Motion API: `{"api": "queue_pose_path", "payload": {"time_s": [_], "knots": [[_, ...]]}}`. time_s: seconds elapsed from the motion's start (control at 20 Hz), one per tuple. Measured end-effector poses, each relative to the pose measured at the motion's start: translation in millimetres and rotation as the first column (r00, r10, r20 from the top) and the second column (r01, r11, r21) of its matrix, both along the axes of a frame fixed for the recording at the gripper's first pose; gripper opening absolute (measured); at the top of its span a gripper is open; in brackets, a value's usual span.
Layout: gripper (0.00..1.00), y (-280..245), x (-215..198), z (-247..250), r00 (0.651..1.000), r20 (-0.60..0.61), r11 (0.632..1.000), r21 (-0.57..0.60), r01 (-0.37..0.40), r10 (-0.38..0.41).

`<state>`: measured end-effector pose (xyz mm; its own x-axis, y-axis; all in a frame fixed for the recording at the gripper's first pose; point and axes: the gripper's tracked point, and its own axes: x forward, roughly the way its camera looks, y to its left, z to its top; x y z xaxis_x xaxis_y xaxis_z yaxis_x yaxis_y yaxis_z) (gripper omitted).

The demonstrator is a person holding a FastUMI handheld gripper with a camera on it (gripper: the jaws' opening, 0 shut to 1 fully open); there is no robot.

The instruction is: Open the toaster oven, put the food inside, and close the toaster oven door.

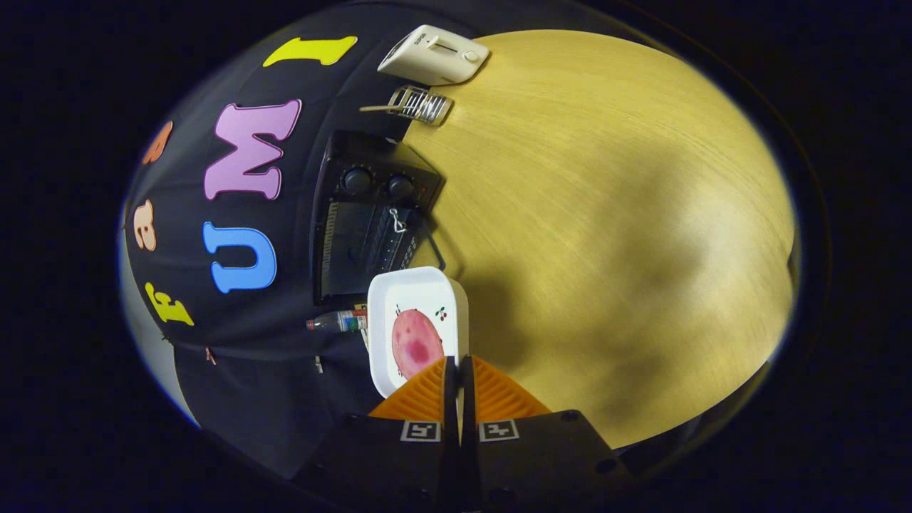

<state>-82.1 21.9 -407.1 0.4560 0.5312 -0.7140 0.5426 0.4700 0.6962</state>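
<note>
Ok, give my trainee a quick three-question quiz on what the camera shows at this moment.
1. True or false: the claw is shut on the rim of the white tray.
2. What lies in the tray? A) a pink slice of food B) a fork C) a cup
3. Fill in: beyond the tray stands the black toaster oven; past it lie a small wire rack and a white ____.

Key: 1 true, both fingers press the rim edge. 2 A. 3 toaster.
</note>
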Motion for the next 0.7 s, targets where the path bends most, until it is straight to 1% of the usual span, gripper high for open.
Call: {"api": "queue_pose_path", "payload": {"time_s": [0.2,0.35,0.5,0.7], "knots": [[0.05,48.7,28.5,9.4,0.996,0.028,0.996,0.018,0.086,-0.086],[0.05,70.8,56.1,3.2,0.986,0.042,0.986,-0.013,0.164,-0.163],[0.05,90.2,84.9,-11.3,0.968,0.031,0.968,-0.038,0.248,-0.247],[0.05,106.7,127.2,-34.2,0.932,0.017,0.930,-0.063,0.362,-0.362]]}}
